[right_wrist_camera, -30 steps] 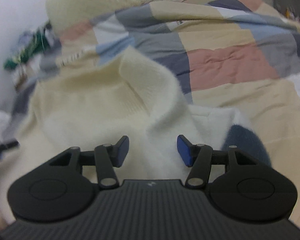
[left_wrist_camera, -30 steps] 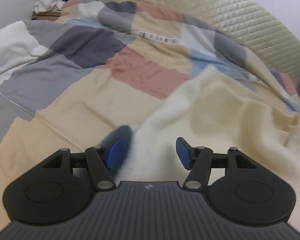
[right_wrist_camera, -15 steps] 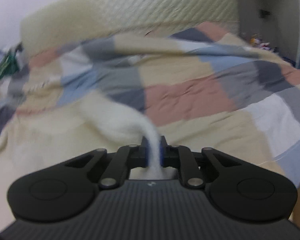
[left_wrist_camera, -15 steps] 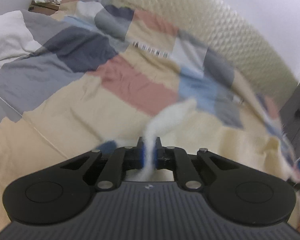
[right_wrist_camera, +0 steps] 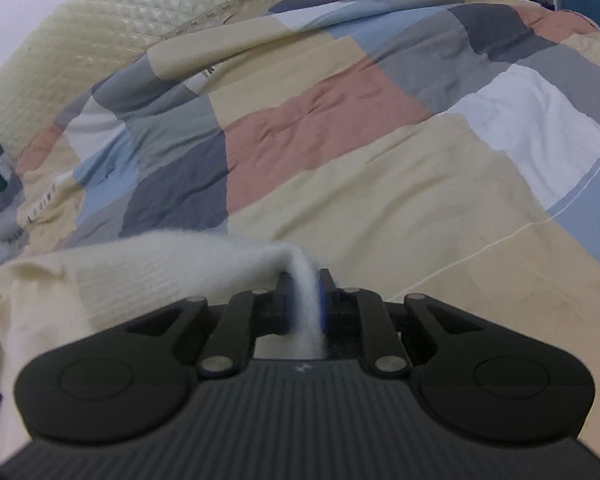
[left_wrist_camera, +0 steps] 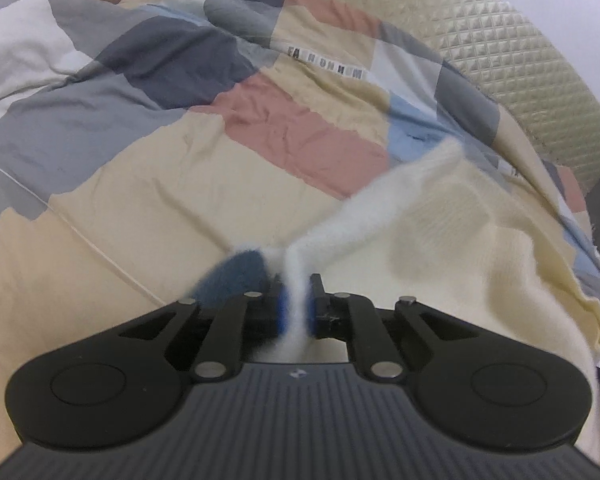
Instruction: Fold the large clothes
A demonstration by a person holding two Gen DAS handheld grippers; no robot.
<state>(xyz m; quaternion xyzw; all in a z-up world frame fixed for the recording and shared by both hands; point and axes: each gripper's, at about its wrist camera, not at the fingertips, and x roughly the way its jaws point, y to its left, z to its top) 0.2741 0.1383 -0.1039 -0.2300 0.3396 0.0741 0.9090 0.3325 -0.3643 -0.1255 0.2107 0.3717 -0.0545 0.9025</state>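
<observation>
Both claws had just been closing and were clamped on fabric: left claw [left_wrist_camera: 296, 308] and right claw [right_wrist_camera: 305, 306] each pinched an edge of the cream knit sweater [left_wrist_camera: 452, 240], which lay on the patchwork duvet [left_wrist_camera: 148, 184] of the bed. It looked soft, floppy, light and stretchy; hem or shoulder corners seemed the best hold. Its long axis ran away toward the quilted headboard [right_wrist_camera: 100, 24].

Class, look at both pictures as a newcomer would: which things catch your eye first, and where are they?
The fuzzy cream sweater, pinched at the bottom centre of each view by the left tool and the right tool. Behind it, the patchwork quilt covers the bed, with a quilted cream headboard at the far edge.
</observation>
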